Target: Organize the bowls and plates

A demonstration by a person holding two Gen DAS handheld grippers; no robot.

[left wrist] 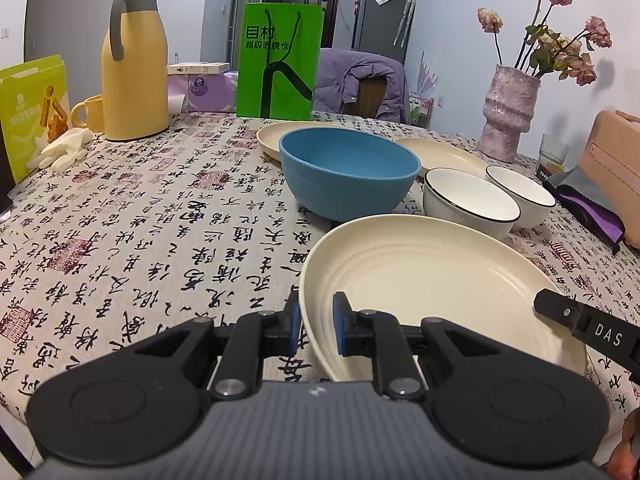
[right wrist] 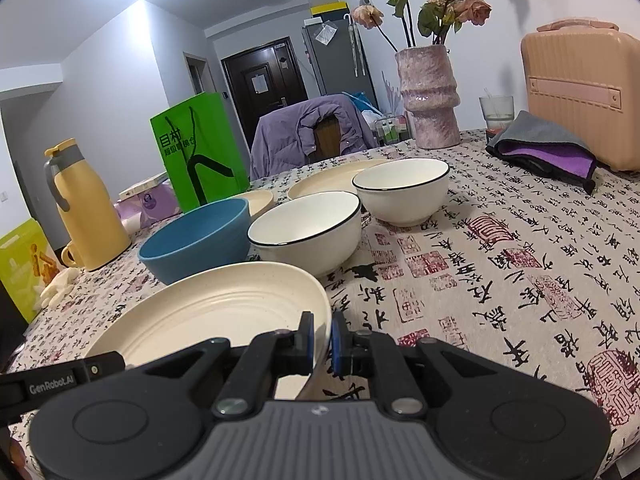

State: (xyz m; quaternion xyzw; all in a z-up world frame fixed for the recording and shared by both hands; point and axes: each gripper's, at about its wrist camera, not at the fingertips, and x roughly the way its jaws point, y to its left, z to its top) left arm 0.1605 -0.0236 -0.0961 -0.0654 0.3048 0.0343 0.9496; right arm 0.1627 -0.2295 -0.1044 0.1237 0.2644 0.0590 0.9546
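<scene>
A cream ridged plate (left wrist: 432, 280) (right wrist: 208, 312) lies near the table's front edge, held by both grippers. My left gripper (left wrist: 316, 328) is shut on the plate's left rim; my right gripper (right wrist: 322, 340) is shut on its right rim. Behind the plate stand a blue bowl (left wrist: 348, 172) (right wrist: 196, 240) and two white bowls with dark rims (left wrist: 468, 204) (left wrist: 520, 196) (right wrist: 308, 232) (right wrist: 404, 190). Two more cream plates (left wrist: 276, 136) (left wrist: 444, 156) (right wrist: 324, 182) lie behind the bowls.
On the patterned tablecloth (left wrist: 140, 240) stand a yellow jug (left wrist: 134, 60) with a yellow mug (left wrist: 90, 114), a green paper bag (left wrist: 278, 60), a pink vase with dried flowers (left wrist: 506, 116), a glass (right wrist: 496, 110), a folded grey and purple cloth (right wrist: 544, 148) and a peach case (right wrist: 584, 92).
</scene>
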